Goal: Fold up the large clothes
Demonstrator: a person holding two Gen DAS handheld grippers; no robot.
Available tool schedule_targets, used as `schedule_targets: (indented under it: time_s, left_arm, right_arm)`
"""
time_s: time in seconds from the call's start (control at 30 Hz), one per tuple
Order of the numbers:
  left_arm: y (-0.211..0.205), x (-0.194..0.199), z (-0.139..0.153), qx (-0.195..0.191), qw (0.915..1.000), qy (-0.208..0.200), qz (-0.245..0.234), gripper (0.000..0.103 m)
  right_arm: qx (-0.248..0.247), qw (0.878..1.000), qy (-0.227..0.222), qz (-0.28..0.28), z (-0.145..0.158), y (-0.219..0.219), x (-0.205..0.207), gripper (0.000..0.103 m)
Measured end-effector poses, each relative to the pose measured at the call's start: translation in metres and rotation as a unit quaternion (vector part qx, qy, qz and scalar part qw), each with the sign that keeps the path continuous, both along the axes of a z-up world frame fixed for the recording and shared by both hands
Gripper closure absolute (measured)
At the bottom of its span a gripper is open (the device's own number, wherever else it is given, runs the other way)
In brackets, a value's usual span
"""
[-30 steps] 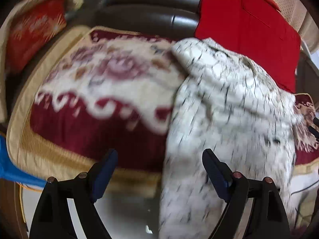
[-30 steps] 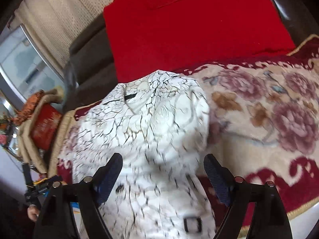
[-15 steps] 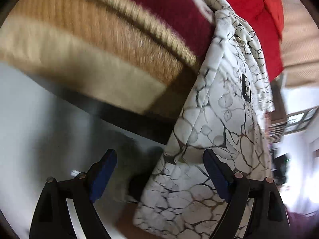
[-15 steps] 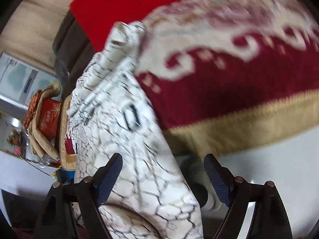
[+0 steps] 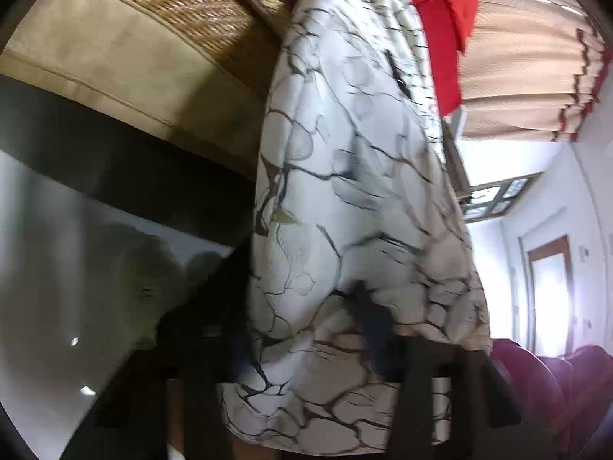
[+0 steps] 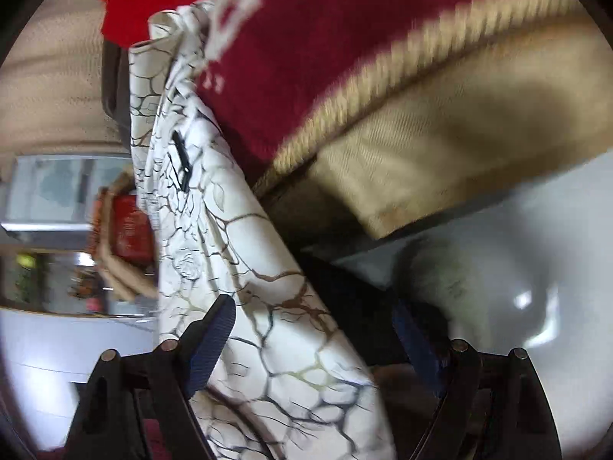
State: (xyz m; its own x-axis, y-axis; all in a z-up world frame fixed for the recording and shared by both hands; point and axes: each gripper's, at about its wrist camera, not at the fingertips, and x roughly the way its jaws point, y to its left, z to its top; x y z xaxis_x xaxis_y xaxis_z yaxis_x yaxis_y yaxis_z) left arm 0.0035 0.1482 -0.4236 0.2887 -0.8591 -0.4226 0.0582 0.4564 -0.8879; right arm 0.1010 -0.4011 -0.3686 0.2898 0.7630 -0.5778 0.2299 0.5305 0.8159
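folding not yet begun: white crackle-patterned garment [image 5: 356, 191] hangs over the sofa's red and beige cover [image 6: 383, 88] edge. left tool [image 5: 306, 345] is closing on its lower hem; right tool [image 6: 314, 341] gapes wide around it, gripping nothing.

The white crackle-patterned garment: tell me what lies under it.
The white crackle-patterned garment drapes over the dark red floral sofa cover and its beige woven edge. Whatever lies directly beneath stays hidden.
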Motion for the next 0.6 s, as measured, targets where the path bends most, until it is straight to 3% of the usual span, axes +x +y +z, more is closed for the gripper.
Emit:
schedule_targets:
  time_s: [0.03, 0.13, 0.17, 0.2, 0.23, 0.27, 0.33, 0.37, 0.43, 0.5, 0.6]
  left_arm:
    - [-0.001, -0.006, 0.005, -0.003, 1.0, -0.008, -0.002, 0.077]
    - [-0.004, -0.007, 0.015, 0.005, 0.9997, -0.022, -0.009, 0.079]
    - [-0.003, -0.005, 0.016, 0.009, 0.9998, -0.018, -0.008, 0.078]
    - [-0.001, -0.003, 0.015, 0.013, 0.9999, -0.011, 0.0, 0.069]
    - [-0.001, 0.005, 0.018, 0.014, 0.9999, -0.005, 0.007, 0.053]
    - [0.012, 0.004, 0.013, 0.011, 0.9998, 0.001, 0.017, 0.046]
    - [0.017, 0.006, 0.016, -0.005, 0.9996, -0.003, 0.026, 0.045]
    - [0.014, 0.006, 0.02, -0.014, 0.9996, -0.012, 0.022, 0.049]
    - [0.006, 0.008, 0.031, -0.011, 0.9994, -0.031, -0.002, 0.082]
    - [-0.005, 0.008, 0.038, 0.002, 0.9986, -0.049, -0.019, 0.091]
    - [-0.007, 0.011, 0.047, -0.002, 0.9983, -0.054, -0.024, 0.095]
  right_arm:
    - [0.017, 1.0, -0.003, 0.002, -0.002, 0.004, 0.001, 0.017]
    - [0.027, 0.998, -0.028, 0.04, 0.006, 0.025, 0.006, 0.028]
    - [0.02, 0.998, -0.035, 0.055, 0.011, 0.033, 0.008, 0.048]
    - [0.01, 0.997, -0.044, 0.067, 0.018, 0.039, 0.008, 0.071]
    - [-0.001, 0.996, -0.055, 0.076, 0.026, 0.044, 0.009, 0.071]
    - [-0.008, 0.995, -0.065, 0.081, 0.034, 0.048, 0.009, 0.075]
    - [-0.012, 0.992, -0.084, 0.089, 0.051, 0.056, 0.009, 0.08]
    - [-0.014, 0.991, -0.093, 0.091, 0.06, 0.059, 0.009, 0.081]
    - [-0.022, 0.99, -0.1, 0.1, 0.071, 0.065, 0.01, 0.081]
    - [-0.056, 0.988, -0.079, 0.119, 0.071, 0.072, 0.012, 0.081]
    - [-0.046, 0.99, -0.061, 0.122, 0.066, 0.076, 0.016, 0.08]
